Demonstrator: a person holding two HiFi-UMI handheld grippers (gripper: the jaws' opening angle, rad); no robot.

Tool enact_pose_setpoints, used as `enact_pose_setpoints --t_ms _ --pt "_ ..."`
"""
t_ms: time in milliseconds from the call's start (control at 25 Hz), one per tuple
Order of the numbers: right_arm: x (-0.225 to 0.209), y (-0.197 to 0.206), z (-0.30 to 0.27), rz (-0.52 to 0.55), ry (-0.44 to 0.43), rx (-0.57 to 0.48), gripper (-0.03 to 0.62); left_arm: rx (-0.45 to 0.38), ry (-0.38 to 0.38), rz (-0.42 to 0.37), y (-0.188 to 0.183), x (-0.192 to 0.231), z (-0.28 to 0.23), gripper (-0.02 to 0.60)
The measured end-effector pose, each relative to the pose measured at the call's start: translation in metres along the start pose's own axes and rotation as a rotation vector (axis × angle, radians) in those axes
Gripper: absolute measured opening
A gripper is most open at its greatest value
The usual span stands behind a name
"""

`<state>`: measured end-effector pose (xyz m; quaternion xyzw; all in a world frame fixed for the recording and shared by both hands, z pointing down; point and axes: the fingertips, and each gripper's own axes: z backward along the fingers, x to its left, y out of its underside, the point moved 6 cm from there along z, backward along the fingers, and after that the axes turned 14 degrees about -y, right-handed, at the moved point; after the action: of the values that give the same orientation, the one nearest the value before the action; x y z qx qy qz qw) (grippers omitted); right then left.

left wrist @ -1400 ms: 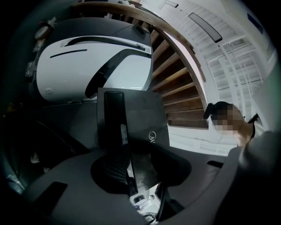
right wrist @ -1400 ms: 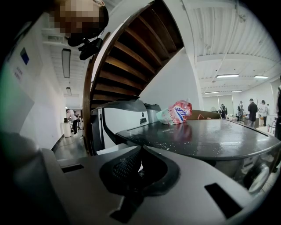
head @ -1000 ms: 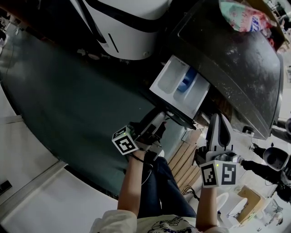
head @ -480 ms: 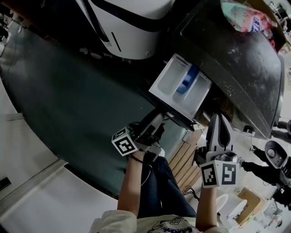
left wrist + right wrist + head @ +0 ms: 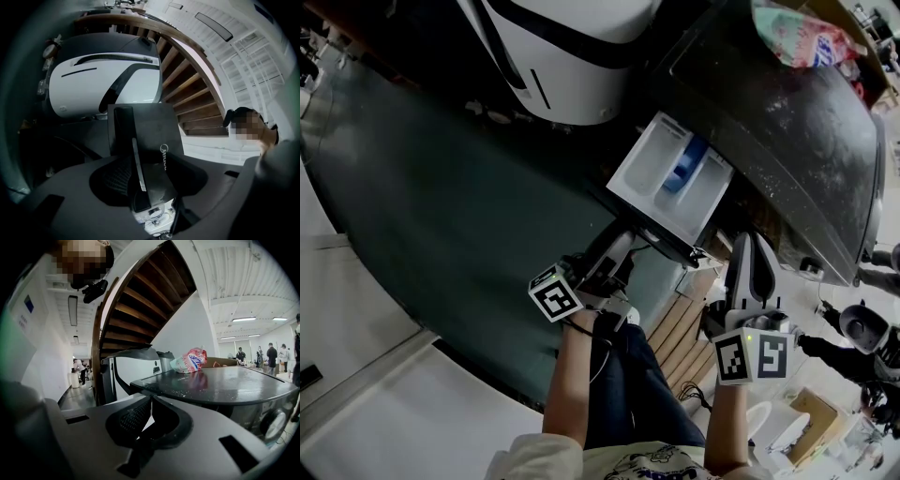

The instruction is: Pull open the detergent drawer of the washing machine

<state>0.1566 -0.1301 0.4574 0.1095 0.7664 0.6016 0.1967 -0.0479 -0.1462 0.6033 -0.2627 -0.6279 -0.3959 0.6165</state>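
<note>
The detergent drawer (image 5: 673,176) stands pulled out of the front of the washing machine (image 5: 787,141), with its white compartments and a blue insert in plain view. Its dark front panel sits between the jaws of the left claw (image 5: 619,251), which are opening around it. The right claw (image 5: 750,251) hangs to the right of the drawer, clear of it and near the machine's front, clenched on nothing. A crumpled printed bag (image 5: 797,37) lies on the machine's dark top. A white appliance (image 5: 572,56) stands just beside the washing machine, on a dark green floor (image 5: 441,206).
</note>
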Motion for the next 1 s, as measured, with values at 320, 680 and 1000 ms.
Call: enact_pose_setpoints --t_ms 320,680,1000 --pt "0.007 -0.02 0.004 0.014 -0.001 -0.011 0.021 -0.055 -0.093 -0.026 -0.019 -0.012 0.025 0.248" --pt "0.021 -0.068 0.017 0.038 -0.001 -0.038 0.021 -0.114 -0.253 -0.347 -0.053 -0.097 0.051 0.244" --pt "0.04 -0.131 0.042 0.049 -0.002 -0.107 0.021 -0.195 -0.258 -0.597 -0.076 -0.223 0.048 0.23"
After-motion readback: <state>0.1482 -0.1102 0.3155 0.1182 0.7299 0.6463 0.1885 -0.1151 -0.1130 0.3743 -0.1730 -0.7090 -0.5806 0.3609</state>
